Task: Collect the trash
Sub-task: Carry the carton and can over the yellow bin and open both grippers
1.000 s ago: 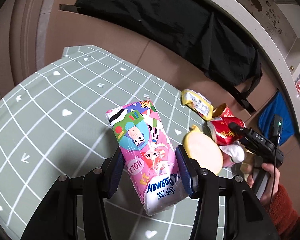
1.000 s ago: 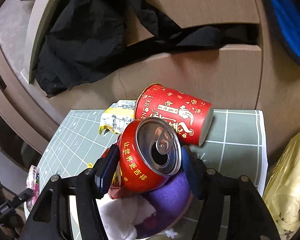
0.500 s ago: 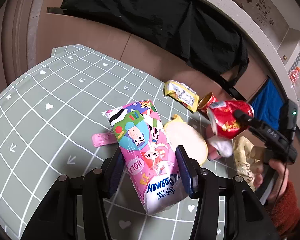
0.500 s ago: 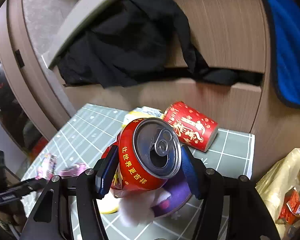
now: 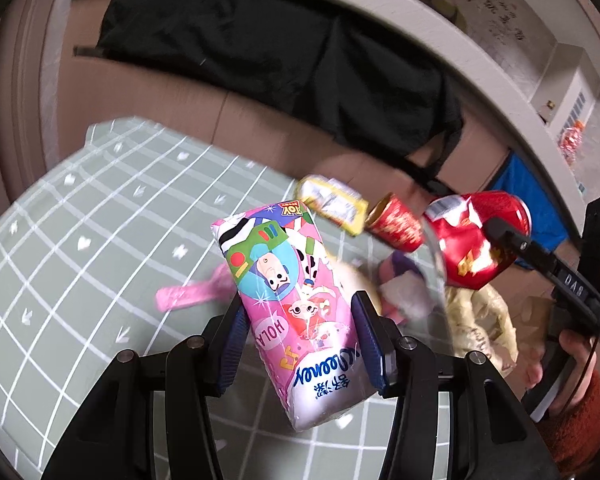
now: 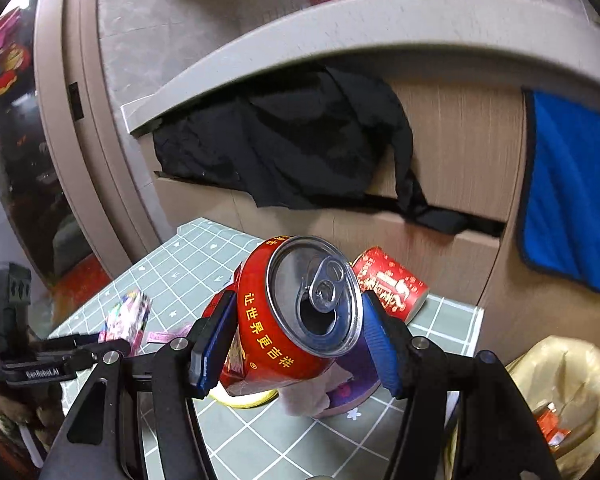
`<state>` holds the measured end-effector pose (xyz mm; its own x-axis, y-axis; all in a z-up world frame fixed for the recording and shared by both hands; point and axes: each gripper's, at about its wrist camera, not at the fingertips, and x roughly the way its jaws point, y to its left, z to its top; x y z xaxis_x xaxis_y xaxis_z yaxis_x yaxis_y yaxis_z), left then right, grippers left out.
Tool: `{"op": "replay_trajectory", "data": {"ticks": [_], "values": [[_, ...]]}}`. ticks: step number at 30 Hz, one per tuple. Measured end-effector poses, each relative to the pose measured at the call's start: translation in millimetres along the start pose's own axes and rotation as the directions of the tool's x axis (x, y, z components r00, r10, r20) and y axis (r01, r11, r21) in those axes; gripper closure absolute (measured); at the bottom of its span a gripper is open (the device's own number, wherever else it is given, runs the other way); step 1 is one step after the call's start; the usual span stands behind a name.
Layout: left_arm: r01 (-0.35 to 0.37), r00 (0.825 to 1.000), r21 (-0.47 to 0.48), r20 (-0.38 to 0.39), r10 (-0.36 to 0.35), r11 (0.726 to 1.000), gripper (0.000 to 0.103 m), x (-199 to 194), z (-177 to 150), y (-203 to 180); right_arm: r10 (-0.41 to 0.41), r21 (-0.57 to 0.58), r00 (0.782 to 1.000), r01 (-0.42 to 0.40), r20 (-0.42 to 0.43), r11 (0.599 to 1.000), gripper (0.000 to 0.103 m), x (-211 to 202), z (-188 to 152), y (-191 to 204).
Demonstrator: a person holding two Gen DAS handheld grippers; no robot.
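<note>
left claw (image 5: 298, 346): pinching the tissue pack (image 5: 290, 300) at its lower half, blue pads pressed on both sides; pack tilted, lifted off the bench (image 5: 80, 280)
right claw (image 6: 296, 340): clamped on a red can (image 6: 288, 320), pads on either side of the body; opened top with pull tab faces the camera
red can, left view (image 5: 474, 238): held in the air above the right end of the bench, near the trash bag (image 5: 480, 324)
bench cover: grey-green mat with white grid, hearts and arrows
pink wrapper (image 5: 192, 294): flat on the mat, just left of the tissue pack — blurred
yellow packet (image 5: 332, 202): on the mat at the far edge, beside the paper cup
paper cup (image 6: 390, 284): red, lying on its side on the far right part of the mat; also in the left view (image 5: 396, 222)
purple bowl (image 6: 356, 384): on the mat under the can, white crumpled tissue (image 6: 304, 396) against it
yellow lid (image 6: 244, 398): only a rim shows below the can
trash bag, right view (image 6: 556, 392): yellowish, open, off the right edge of the bench — some red scraps inside
black cloth (image 6: 292, 152): hangs from an open drawer behind the bench
blue towel (image 6: 572, 200): hangs on the cabinet front, right side
right hand (image 5: 556, 354): grips the claw handle, orange sleeve
</note>
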<state>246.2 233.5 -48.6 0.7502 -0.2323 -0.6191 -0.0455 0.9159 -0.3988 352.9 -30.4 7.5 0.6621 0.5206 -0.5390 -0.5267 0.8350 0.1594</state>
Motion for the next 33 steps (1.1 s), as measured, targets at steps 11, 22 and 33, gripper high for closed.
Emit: {"op": "replay_trajectory", "data": {"ticks": [11,22,33], "values": [[0.049,0.984,0.158,0.163,-0.075,0.986,0.051,-18,42,-98,-0.049,0.007,0.991,0.048,0.128,0.999,0.045,-74,8,-25],[0.136,0.971,0.329,0.142,-0.191,0.935,0.051,6,36,-224,-0.217,0.104,0.944,0.196,0.247,0.975,0.045,-168,-6,-102],[0.235,0.956,0.433,0.06,-0.288,0.87,0.051,38,5,-323,-0.357,0.24,0.891,0.296,0.28,0.925,0.045,-238,-36,-175]]}}
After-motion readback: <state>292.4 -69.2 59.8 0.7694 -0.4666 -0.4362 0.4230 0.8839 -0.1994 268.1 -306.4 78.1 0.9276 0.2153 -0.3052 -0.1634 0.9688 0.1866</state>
